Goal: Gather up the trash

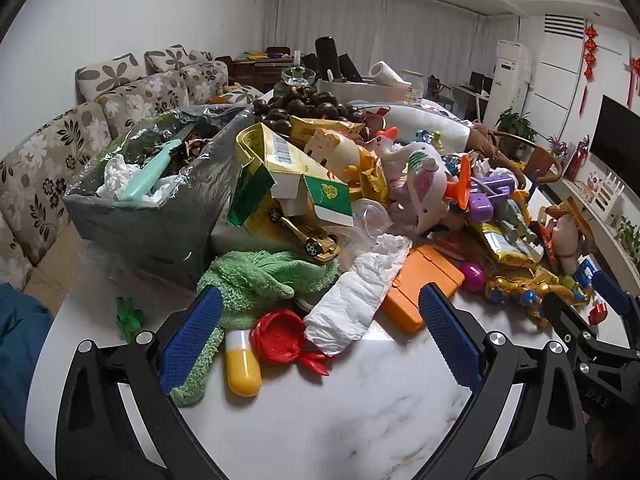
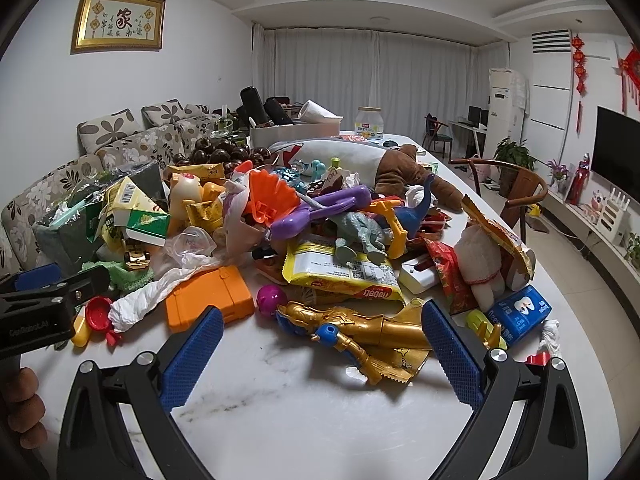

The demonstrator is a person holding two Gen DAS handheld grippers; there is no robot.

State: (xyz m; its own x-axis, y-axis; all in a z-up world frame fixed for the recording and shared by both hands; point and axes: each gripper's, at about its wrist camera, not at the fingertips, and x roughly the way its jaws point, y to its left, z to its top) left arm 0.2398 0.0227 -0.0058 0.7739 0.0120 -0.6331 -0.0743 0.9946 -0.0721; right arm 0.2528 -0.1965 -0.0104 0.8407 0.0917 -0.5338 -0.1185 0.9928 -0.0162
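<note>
- Left tongs (image 1: 320, 332) are gaping wide, gripping nothing, hovering over bare marble counter (image 1: 360, 408) before the crumpled white tissue (image 1: 356, 300).
- Right tongs (image 2: 322, 354) are likewise spread empty, flanking the gold wrapper (image 2: 404, 354) near the counter's front edge.
- The lined trash bin (image 1: 160, 216) is sitting at the pile's left.

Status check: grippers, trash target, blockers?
Left gripper and right gripper open, empty. Crumpled tissue ahead of left, untouched. Red cap and orange case touching it.

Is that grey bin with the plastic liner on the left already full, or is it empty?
Nearly full. The bin holds crumpled white tissue, dark scraps and a mint-green handle that reach its rim.
</note>
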